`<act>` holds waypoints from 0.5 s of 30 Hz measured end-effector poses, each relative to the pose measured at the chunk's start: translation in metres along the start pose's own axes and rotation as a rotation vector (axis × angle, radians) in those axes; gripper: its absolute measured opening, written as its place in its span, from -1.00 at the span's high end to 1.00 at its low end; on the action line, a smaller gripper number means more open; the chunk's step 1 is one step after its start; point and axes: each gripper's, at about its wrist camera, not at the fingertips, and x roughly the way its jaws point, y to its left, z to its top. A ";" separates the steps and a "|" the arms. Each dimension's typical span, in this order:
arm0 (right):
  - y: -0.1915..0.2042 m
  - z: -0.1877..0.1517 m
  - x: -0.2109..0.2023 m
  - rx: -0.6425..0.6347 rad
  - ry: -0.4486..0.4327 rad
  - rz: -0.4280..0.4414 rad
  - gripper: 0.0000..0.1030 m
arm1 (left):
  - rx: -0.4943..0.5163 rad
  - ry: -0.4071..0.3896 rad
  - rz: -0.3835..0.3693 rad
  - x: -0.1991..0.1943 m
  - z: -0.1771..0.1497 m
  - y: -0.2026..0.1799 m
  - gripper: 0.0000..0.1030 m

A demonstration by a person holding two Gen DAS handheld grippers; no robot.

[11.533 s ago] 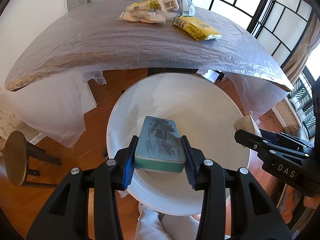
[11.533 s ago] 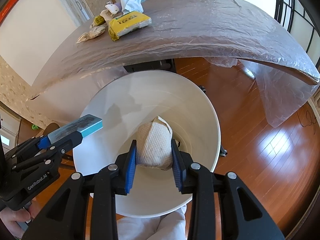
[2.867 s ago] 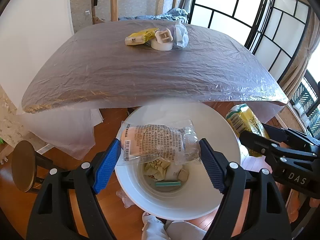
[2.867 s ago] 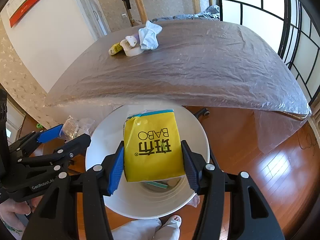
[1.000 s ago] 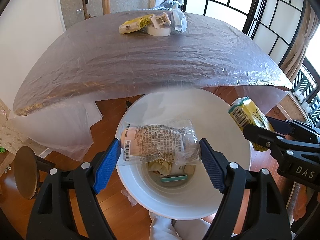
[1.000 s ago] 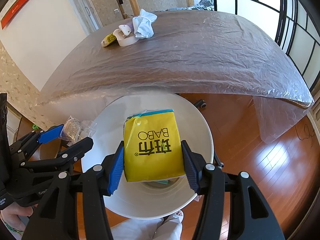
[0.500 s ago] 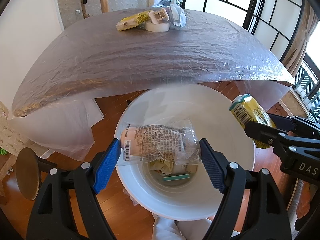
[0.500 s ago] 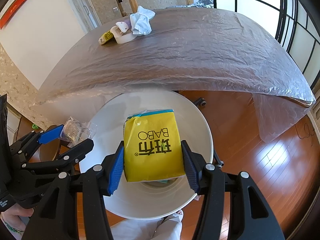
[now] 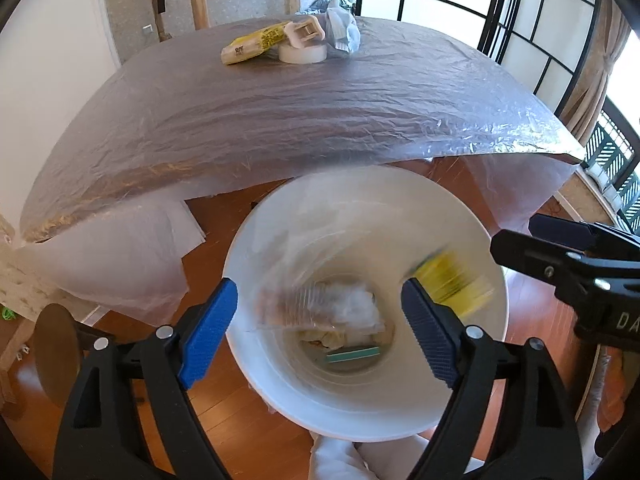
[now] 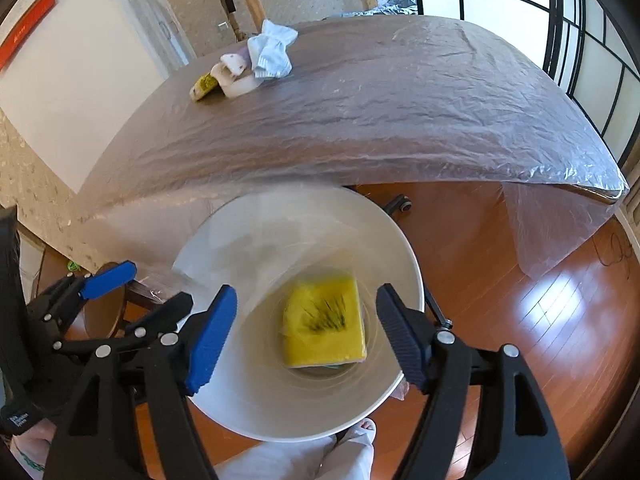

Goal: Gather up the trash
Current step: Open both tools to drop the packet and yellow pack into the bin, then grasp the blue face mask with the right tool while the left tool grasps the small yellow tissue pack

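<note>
Both packets were tumbling, blurred, into the white bucket point(image 9: 360, 420) at the bottom centre of each view: the clear wrapper point(image 9: 316, 308) fell below the left gripper point(image 9: 320, 328) and the yellow packet point(image 10: 324, 320) below the right gripper point(image 10: 302, 334), both sets of jaws opening wide with nothing pressed between the pads. What was left sat well away at the top of both frames, on the far side of the plastic-covered table point(image 9: 300, 120): a yellow snack bar point(image 9: 250, 45) lying with its long axis slanting up to the right, touching the tape roll point(image 9: 303, 53) and the crumpled cloth point(image 10: 272, 54). In the right wrist view that pile lay up and to the left, so the left gripper looked the nearer one for the bar.
</note>
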 end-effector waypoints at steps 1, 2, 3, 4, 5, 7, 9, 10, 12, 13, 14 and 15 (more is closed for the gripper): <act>0.000 0.000 -0.001 0.001 -0.003 -0.001 -0.39 | -0.001 -0.001 0.000 0.000 0.000 0.000 -0.67; -0.001 0.001 -0.002 0.006 -0.006 0.000 -0.39 | -0.001 -0.002 0.000 -0.001 0.000 0.000 -0.67; -0.001 0.001 -0.002 0.012 -0.008 0.002 -0.39 | 0.000 -0.004 0.000 -0.001 0.000 0.000 -0.68; -0.002 0.001 -0.003 0.016 -0.009 0.003 -0.39 | 0.001 -0.009 -0.001 -0.002 0.000 0.000 -0.69; -0.002 0.001 -0.004 0.020 -0.011 0.006 -0.39 | 0.002 -0.011 -0.002 -0.003 0.001 -0.001 -0.69; -0.001 0.001 -0.006 0.022 -0.016 0.008 -0.39 | 0.002 -0.015 -0.004 -0.005 0.001 -0.001 -0.69; 0.000 0.002 -0.009 0.023 -0.023 0.009 -0.39 | 0.002 -0.018 -0.006 -0.006 0.002 -0.003 -0.69; 0.000 0.002 -0.009 0.024 -0.026 0.010 -0.39 | 0.002 -0.019 -0.007 -0.007 0.002 -0.004 -0.69; 0.000 0.002 -0.012 0.026 -0.034 0.016 -0.39 | 0.001 -0.022 -0.007 -0.008 0.002 -0.004 -0.69; 0.001 0.003 -0.013 0.025 -0.038 0.016 -0.39 | -0.001 -0.023 -0.009 -0.009 0.002 -0.004 -0.69; 0.001 0.004 -0.014 0.023 -0.041 0.016 -0.39 | -0.002 -0.023 -0.013 -0.010 0.002 -0.003 -0.69; 0.002 0.004 -0.016 0.022 -0.047 0.018 -0.39 | -0.002 -0.023 -0.015 -0.010 0.003 -0.003 -0.69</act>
